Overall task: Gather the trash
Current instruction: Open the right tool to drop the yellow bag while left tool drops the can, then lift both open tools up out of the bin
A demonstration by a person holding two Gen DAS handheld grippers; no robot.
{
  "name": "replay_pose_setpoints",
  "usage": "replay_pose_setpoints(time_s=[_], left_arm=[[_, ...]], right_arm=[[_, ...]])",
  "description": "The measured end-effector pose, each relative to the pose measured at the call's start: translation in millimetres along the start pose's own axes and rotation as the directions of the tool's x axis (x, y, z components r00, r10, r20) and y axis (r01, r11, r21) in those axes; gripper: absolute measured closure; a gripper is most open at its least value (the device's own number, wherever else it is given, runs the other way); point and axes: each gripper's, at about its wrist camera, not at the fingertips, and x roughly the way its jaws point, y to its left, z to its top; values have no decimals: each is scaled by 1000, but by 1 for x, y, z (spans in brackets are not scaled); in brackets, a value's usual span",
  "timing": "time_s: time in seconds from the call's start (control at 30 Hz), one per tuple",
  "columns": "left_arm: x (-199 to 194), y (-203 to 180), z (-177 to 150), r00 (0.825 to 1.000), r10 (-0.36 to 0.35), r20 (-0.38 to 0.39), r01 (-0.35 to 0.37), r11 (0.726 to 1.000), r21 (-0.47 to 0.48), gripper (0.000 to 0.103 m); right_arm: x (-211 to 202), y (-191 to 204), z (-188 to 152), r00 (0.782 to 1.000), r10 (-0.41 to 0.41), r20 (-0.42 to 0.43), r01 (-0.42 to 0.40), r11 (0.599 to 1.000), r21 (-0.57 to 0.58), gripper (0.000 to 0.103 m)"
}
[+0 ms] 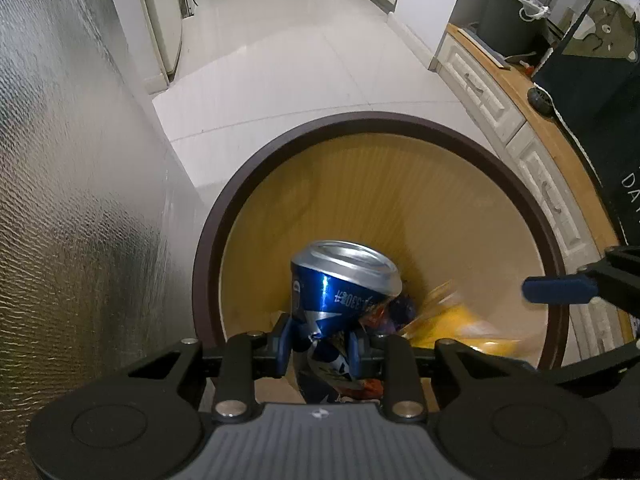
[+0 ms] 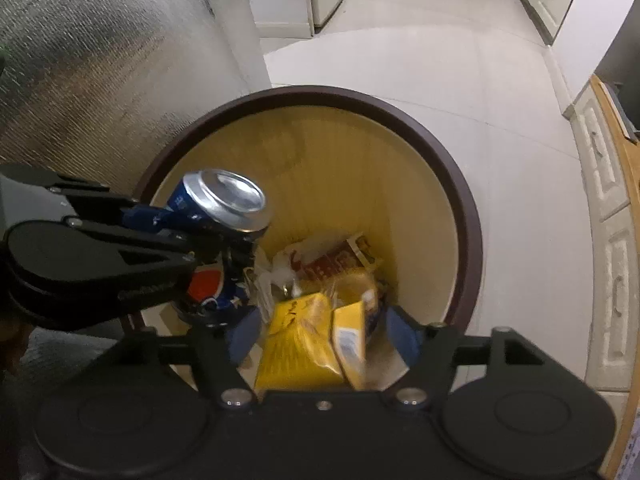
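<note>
Item: round waste bin (image 2: 460,184) with dark brown rim and yellow inner wall, standing on pale floor tiles (image 1: 304,68) beside a silver textured wall (image 1: 72,184). Left gripper (image 1: 320,346): jaws pinching a crushed blue drinks can (image 1: 340,284), held over the bin's near left side. Right gripper (image 2: 324,334): jaws spread apart over the bin's mouth, a blurred yellow packet (image 2: 300,344) between them but unpinched, above other wrappers (image 2: 332,260) at the bottom.

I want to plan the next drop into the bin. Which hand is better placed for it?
Left. Its tool grips the blue can over the bin; the right tool is open, its yellow packet blurred between its fingers.
</note>
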Motion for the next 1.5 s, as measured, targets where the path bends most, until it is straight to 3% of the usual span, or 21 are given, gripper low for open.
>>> replay_pose_setpoints(time_s=[0.5, 0.6, 0.67, 0.73, 1.5], left_arm=[[9, -2, 0, 999, -11, -42, 11, 1000, 10, 73], [7, -4, 0, 999, -14, -44, 15, 1000, 18, 61], [3, -7, 0, 999, -5, -43, 7, 1000, 30, 48], [-1, -9, -1, 999, -2, -36, 3, 999, 39, 44], [-47, -8, -16, 1000, 20, 22, -21, 999, 40, 19]], right_arm=[[-26, -5, -5, 1000, -2, 4, 2, 1000, 24, 20], [-28, -3, -4, 1000, -10, 10, 9, 1000, 28, 20], [-32, -3, -4, 1000, -13, 15, 12, 999, 33, 20], [-35, -2, -6, 1000, -15, 18, 14, 999, 39, 20], [-49, -1, -18, 996, -54, 65, 48, 995, 90, 19]])
